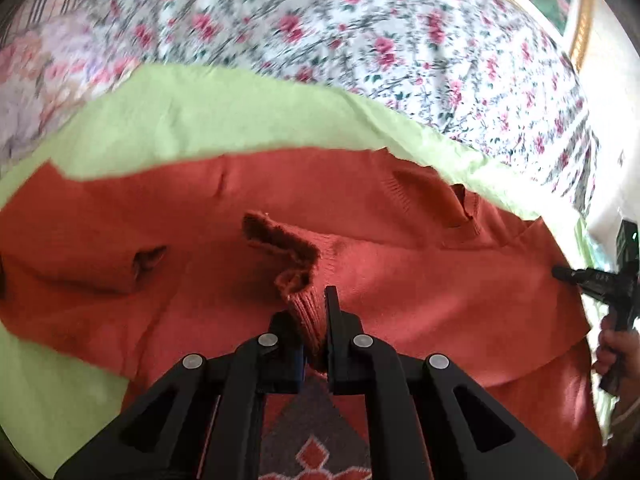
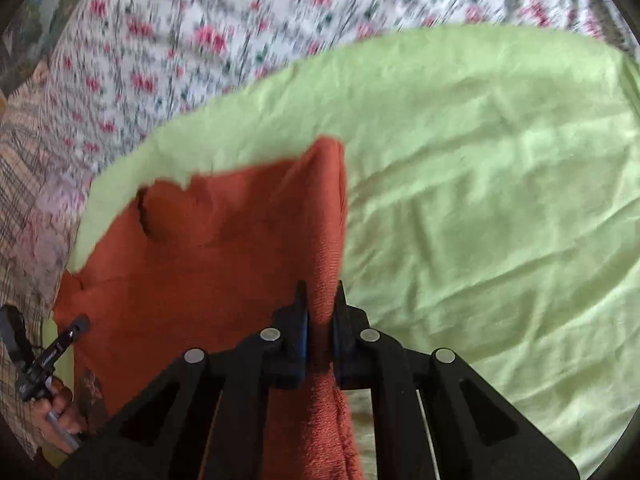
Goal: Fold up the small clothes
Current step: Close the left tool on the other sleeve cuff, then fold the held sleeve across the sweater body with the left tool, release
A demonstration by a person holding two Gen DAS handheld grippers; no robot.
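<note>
Both grippers clamp the rust sweater (image 1: pixel 420 280). The left gripper (image 1: pixel 316 316) pinches a ribbed edge; the right gripper (image 2: pixel 320 312) grips a fold, green sheet (image 2: pixel 480 180) beyond.

A rust-orange knitted sweater (image 1: pixel 360 248) lies spread across the middle of the left wrist frame, its ribbed edge bunched upward at lower centre; in the right wrist frame its folded edge rises left of centre.

floral bedsheet (image 1: pixel 360 40) motion-blurred, sweater (image 1: pixel 400 300) hem hidden beneath tool linkage
</note>
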